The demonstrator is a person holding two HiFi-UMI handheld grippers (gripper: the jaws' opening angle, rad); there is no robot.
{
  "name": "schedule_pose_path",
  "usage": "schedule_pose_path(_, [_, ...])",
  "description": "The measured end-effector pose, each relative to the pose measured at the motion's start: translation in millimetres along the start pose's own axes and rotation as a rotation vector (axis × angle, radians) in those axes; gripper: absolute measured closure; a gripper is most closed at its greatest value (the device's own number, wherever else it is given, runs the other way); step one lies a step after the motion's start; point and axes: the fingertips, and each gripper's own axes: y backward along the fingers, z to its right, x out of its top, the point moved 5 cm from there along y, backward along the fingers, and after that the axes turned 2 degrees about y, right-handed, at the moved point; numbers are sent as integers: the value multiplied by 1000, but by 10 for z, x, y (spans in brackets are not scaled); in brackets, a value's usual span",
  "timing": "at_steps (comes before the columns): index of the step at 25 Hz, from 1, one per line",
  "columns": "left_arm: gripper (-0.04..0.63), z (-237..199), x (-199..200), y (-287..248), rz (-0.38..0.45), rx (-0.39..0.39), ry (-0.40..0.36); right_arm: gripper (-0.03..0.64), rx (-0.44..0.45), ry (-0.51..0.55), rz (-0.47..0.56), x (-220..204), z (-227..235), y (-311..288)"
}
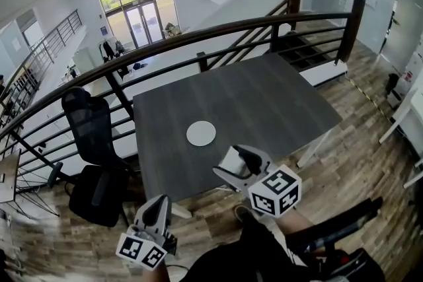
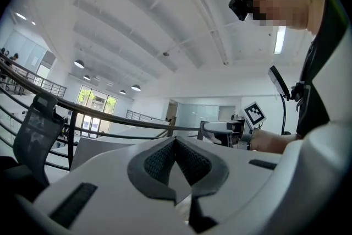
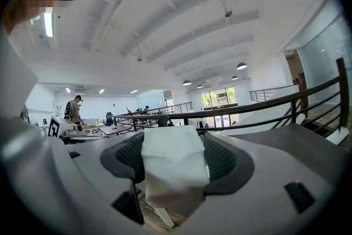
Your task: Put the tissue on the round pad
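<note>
A white round pad (image 1: 201, 133) lies on the dark grey table (image 1: 264, 102), near its front edge. My right gripper (image 1: 232, 165) hovers over the table's front edge, just right of the pad, shut on a folded white tissue (image 3: 173, 170) that fills the gap between its jaws. The tissue (image 1: 229, 162) shows as a white patch at the gripper's tip in the head view. My left gripper (image 1: 157, 211) is held lower, off the table's front left corner, tilted upward with its jaws closed together and nothing between them (image 2: 177, 165).
A black railing (image 1: 218, 33) runs behind the table. A black office chair (image 1: 92, 142) stands at the table's left. Wooden floor (image 1: 357, 109) lies to the right and front. The person's legs and dark clothing (image 1: 264, 254) fill the bottom of the head view.
</note>
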Motion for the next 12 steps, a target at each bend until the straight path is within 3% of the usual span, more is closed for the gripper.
schedule_pose_path(12, [592,-297,257,-451,2,110,-21,284,110,20,-4,231,482,-781])
